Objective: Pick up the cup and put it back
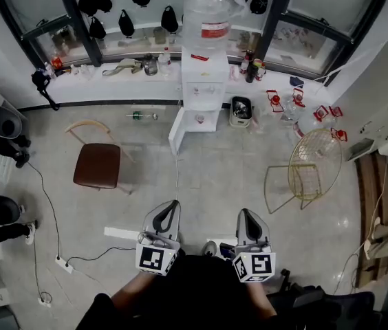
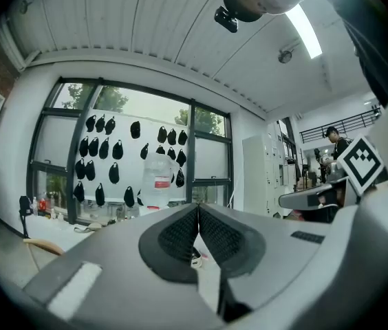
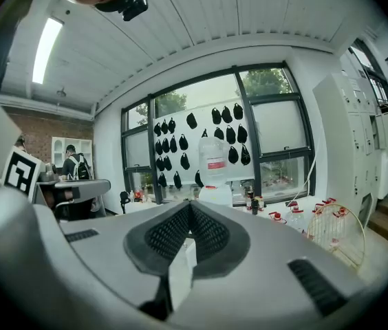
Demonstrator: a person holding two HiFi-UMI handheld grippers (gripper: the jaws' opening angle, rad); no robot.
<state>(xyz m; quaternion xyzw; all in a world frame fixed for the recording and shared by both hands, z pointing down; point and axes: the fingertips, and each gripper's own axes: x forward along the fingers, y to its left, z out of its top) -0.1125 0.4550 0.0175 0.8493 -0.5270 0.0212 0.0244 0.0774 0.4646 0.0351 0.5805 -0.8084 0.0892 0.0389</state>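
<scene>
White water dispenser [image 1: 204, 81] stands well ahead of both grippers. Nearer, the left gripper [image 1: 172, 206] and right gripper [image 1: 246, 215] are pressed together, empty. What looks like the cup [image 1: 199, 119] sits in the dispenser's niche, untouched, so pick-up and return both remain.

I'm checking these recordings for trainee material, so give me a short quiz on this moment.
1. True or false: the jaws of the left gripper stand wide apart.
2. Which stands at the left of the head view? A) brown chair B) gold wire chair C) water dispenser
3. What, if anything, is between the jaws of the right gripper?
Key: 1 false, they are together. 2 A. 3 Nothing; they are together.
</scene>
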